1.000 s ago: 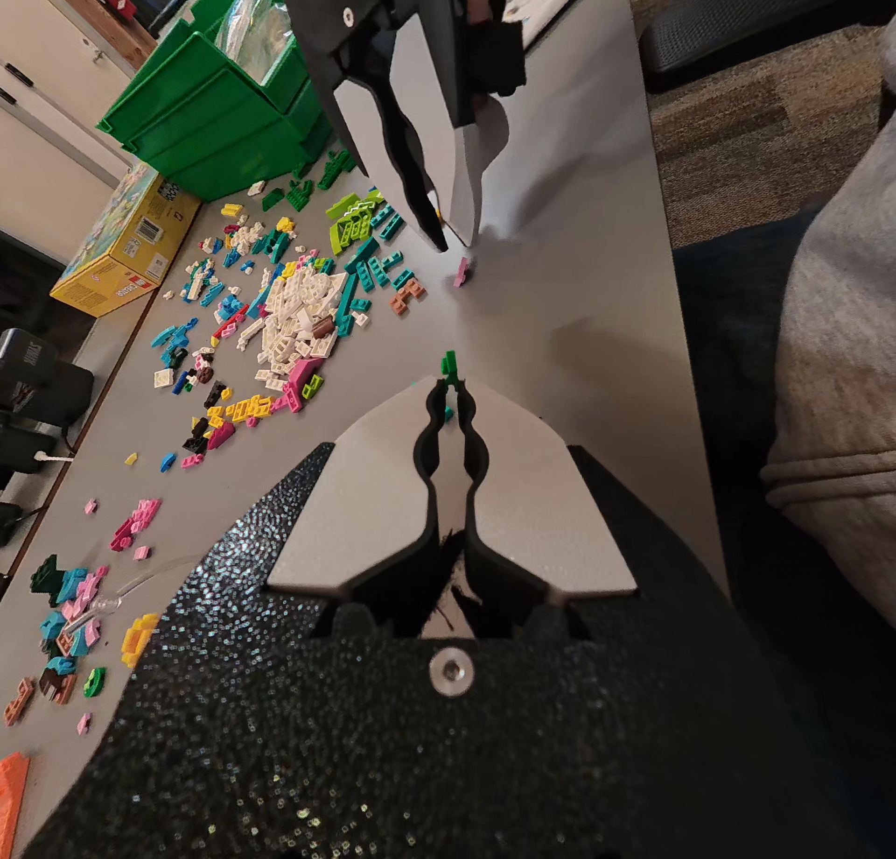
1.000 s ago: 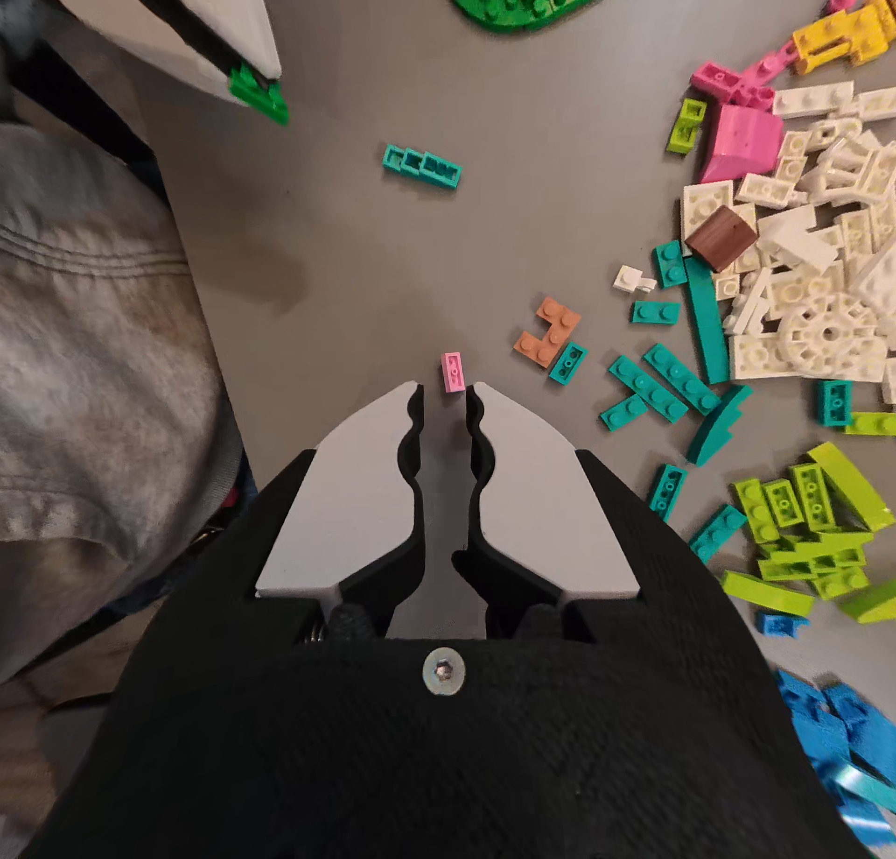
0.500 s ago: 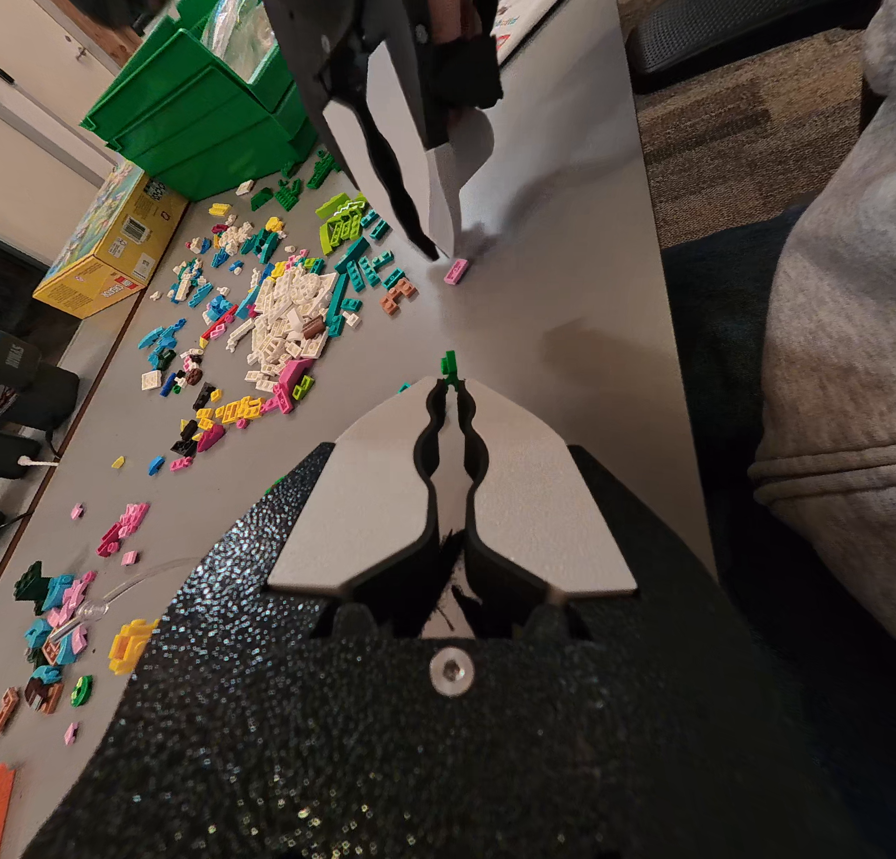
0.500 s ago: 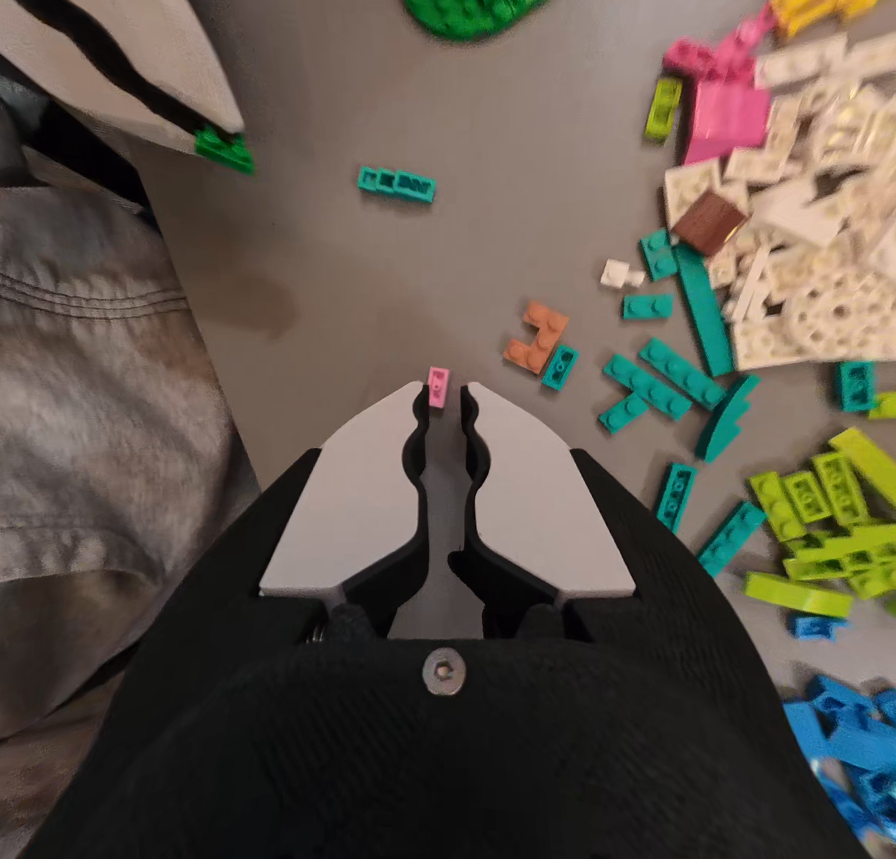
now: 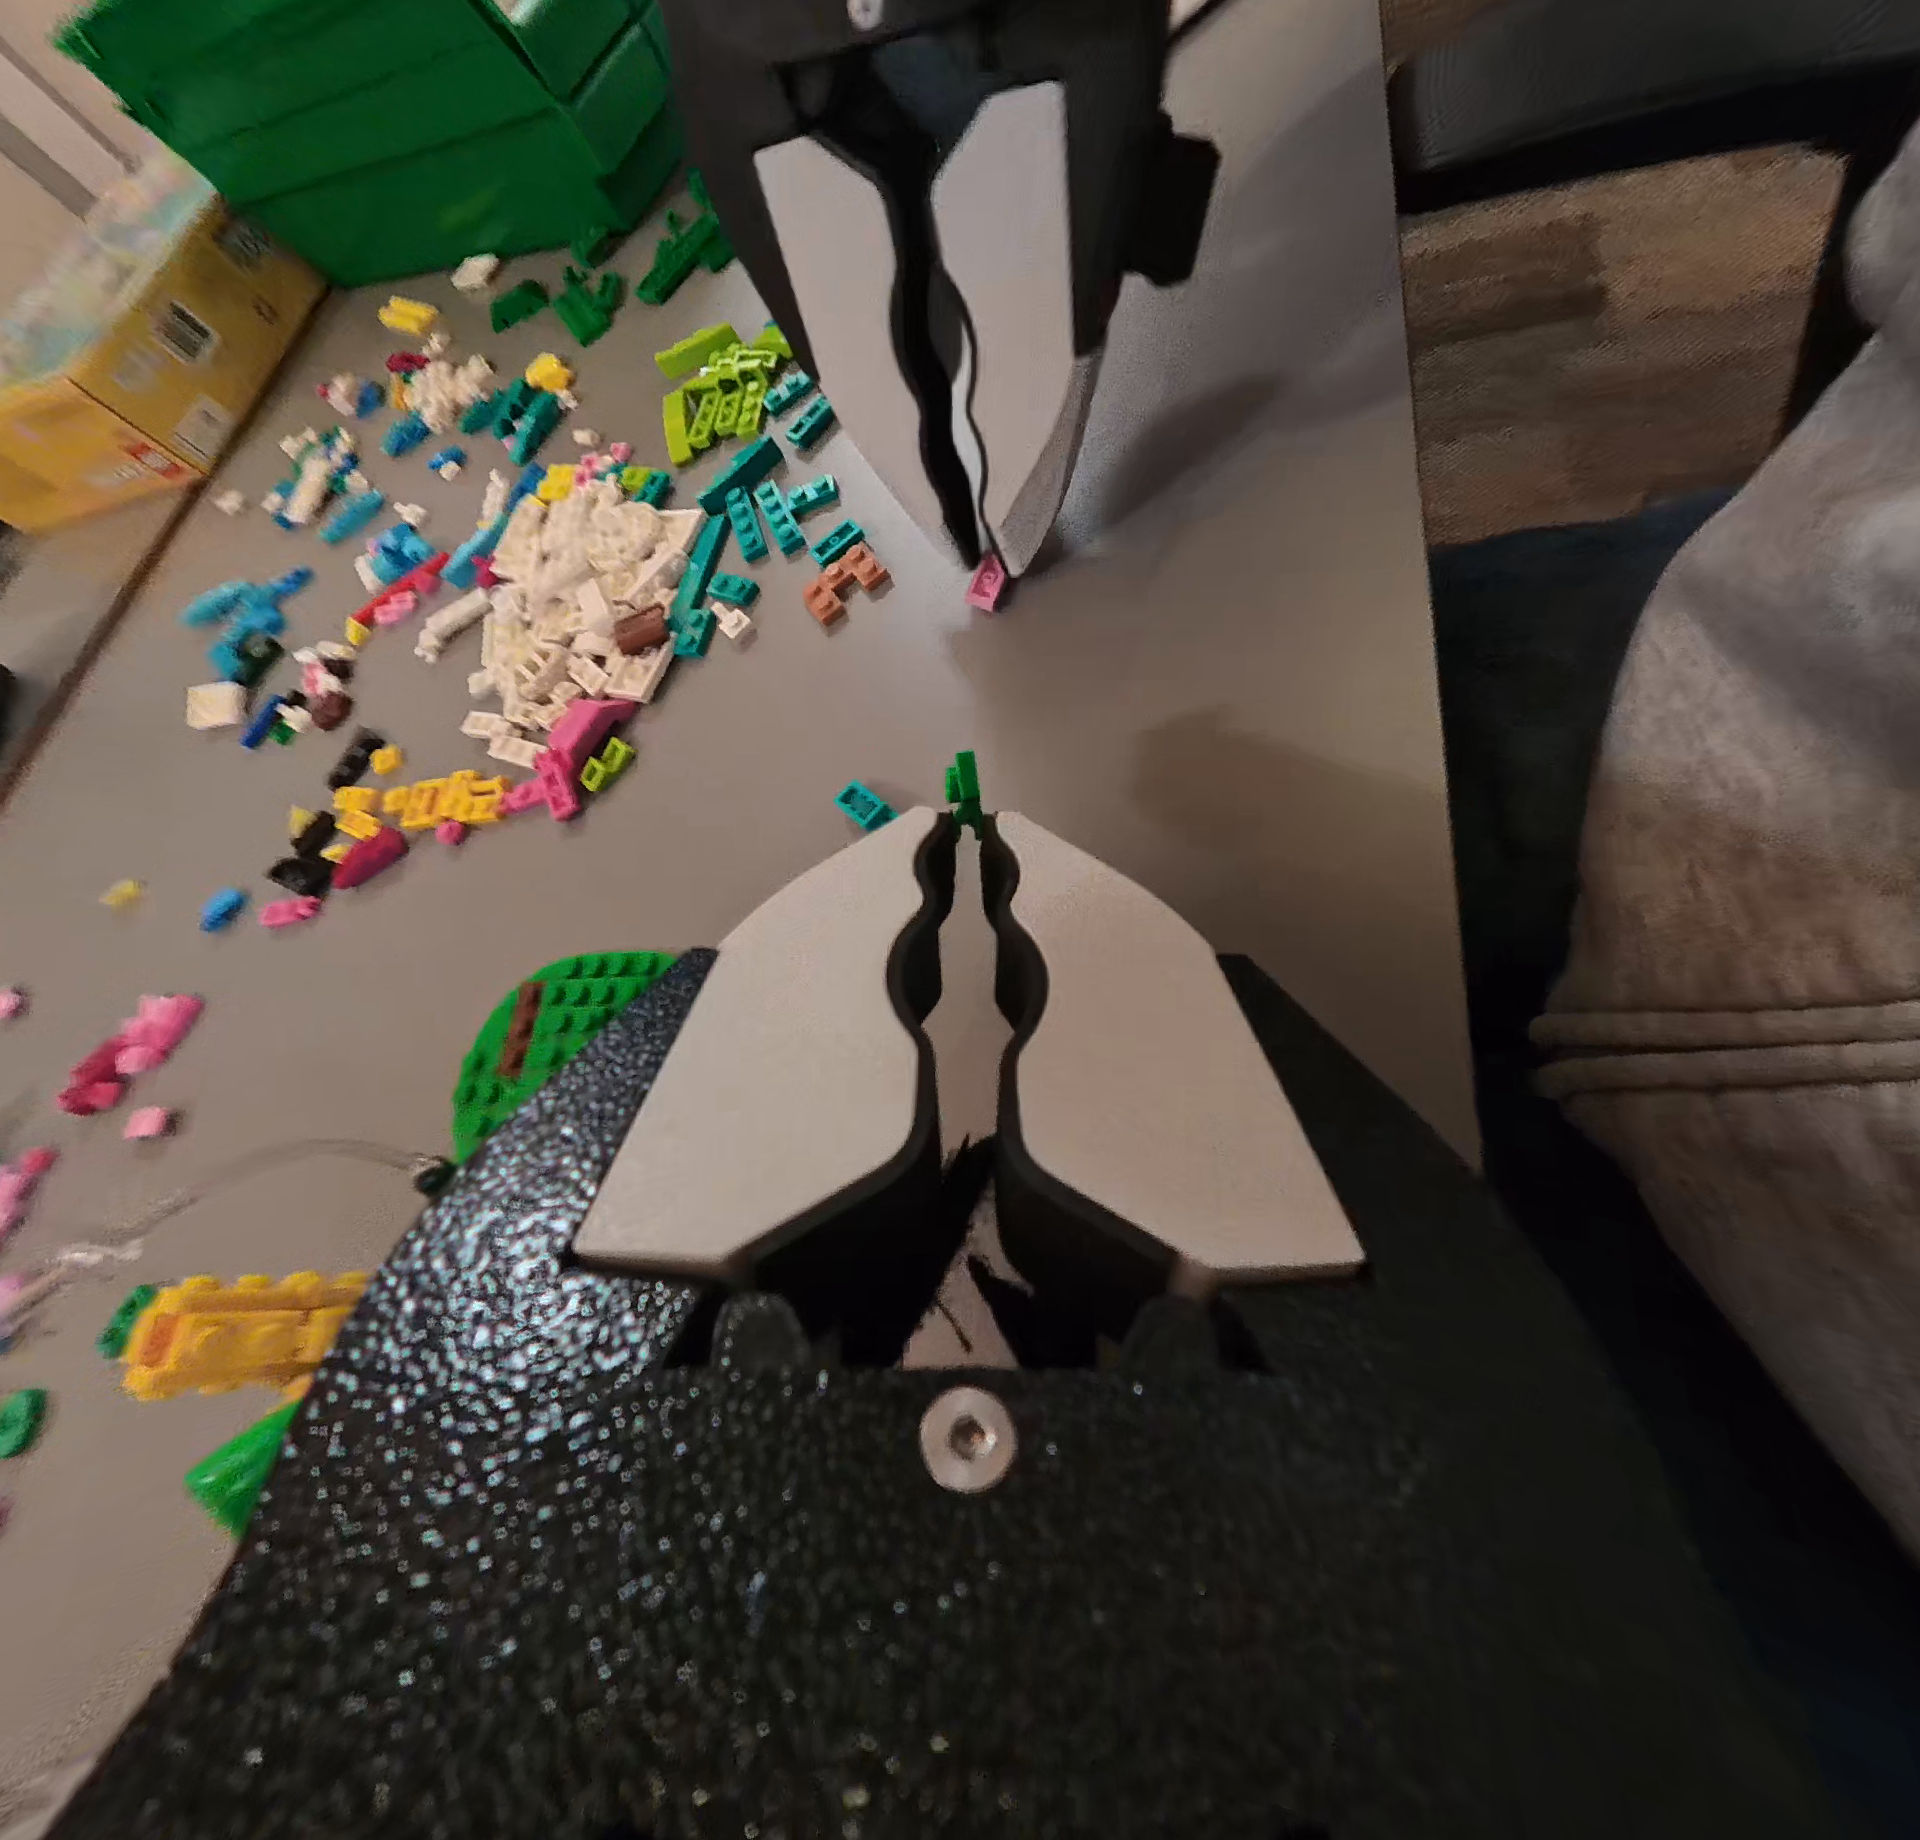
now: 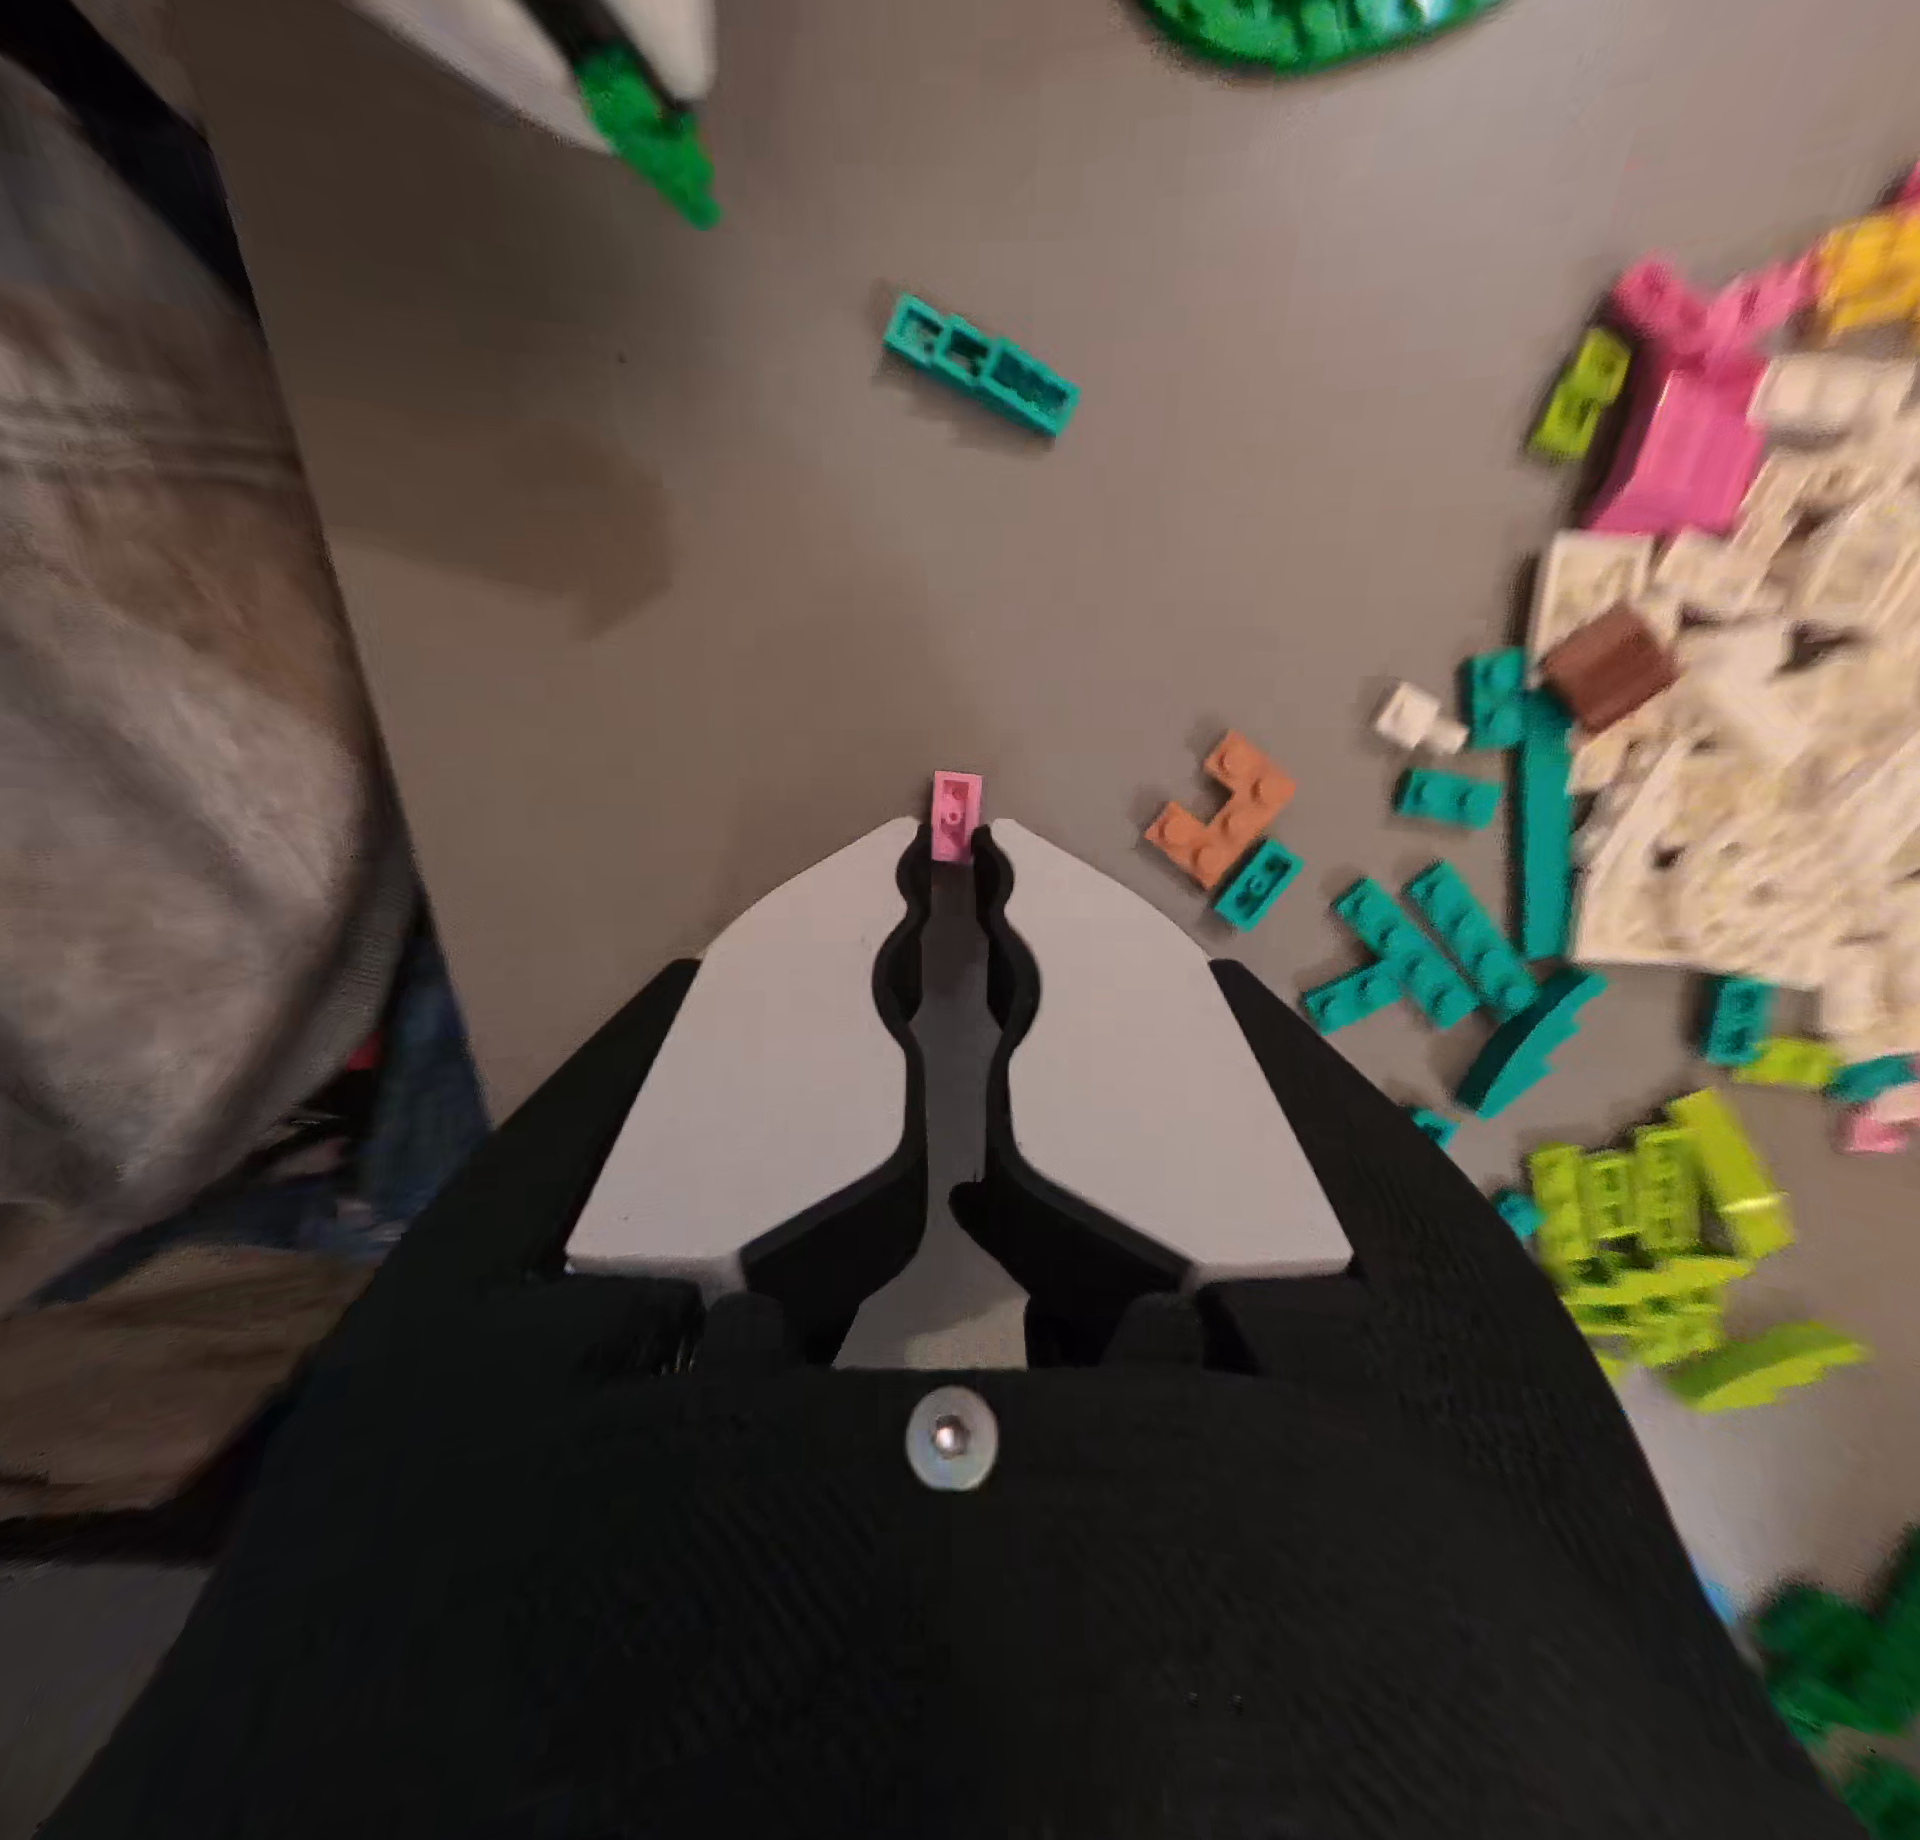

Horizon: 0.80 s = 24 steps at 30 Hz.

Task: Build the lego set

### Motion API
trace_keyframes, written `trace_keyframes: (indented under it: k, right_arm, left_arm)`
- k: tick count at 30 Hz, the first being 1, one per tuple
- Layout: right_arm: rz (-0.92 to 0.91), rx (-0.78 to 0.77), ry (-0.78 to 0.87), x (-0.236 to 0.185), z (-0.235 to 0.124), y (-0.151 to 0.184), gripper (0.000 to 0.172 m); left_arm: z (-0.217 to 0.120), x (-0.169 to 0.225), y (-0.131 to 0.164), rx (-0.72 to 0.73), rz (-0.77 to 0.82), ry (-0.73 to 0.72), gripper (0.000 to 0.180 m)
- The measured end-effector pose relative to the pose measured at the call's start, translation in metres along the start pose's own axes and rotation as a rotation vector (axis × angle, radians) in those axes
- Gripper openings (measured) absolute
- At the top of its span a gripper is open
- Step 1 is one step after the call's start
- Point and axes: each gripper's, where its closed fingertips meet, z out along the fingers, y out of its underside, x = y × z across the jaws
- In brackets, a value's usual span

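- Left gripper (image 5: 966, 824) is level above the grey table (image 5: 1195, 668), fingertips clamped on a small green piece (image 5: 964, 788) jutting toward 12 o'clock.
- Right gripper (image 6: 958, 834) tips steeply down to the tabletop, apparently pinching a pink plate (image 6: 956, 816).
- Bare table lies around both; its edge runs at 3 o'clock in the left wrist view.
- Green bins (image 5: 364, 117) stand at 11 o'clock, contents blurred.

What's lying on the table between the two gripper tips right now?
Only bare grey table between the left gripper, holding a green piece, and the right gripper at the pink plate; left wrist view.
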Motion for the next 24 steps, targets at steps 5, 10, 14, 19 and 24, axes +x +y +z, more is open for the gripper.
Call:
trace_keyframes:
  k: [5, 10, 14, 19, 24]
  right_arm:
    - [-0.498, -0.025, 0.315, 0.001, 0.005, -0.019, 0.006]
    - [-0.813, -0.053, 0.433, -0.008, 0.009, -0.027, 0.006]
    - [-0.839, -0.057, 0.399, -0.013, 0.009, -0.027, 0.006]
    - [-0.824, -0.028, 0.339, -0.021, 0.006, -0.028, 0.006]
    - [-0.829, -0.029, 0.278, -0.031, 0.004, -0.024, 0.007]
  left_arm:
    - [0.002, 0.001, 0.002, -0.018, -0.190, 0.074, 0.005]
    - [0.002, -0.002, 0.006, -0.024, -0.242, 0.089, 0.005]
    - [0.002, -0.002, 0.009, -0.039, -0.237, 0.085, 0.005]
    - [0.002, -0.002, 0.008, -0.040, -0.232, 0.084, 0.005]
    - [0.002, -0.001, 0.007, -0.035, -0.229, 0.088, 0.005]
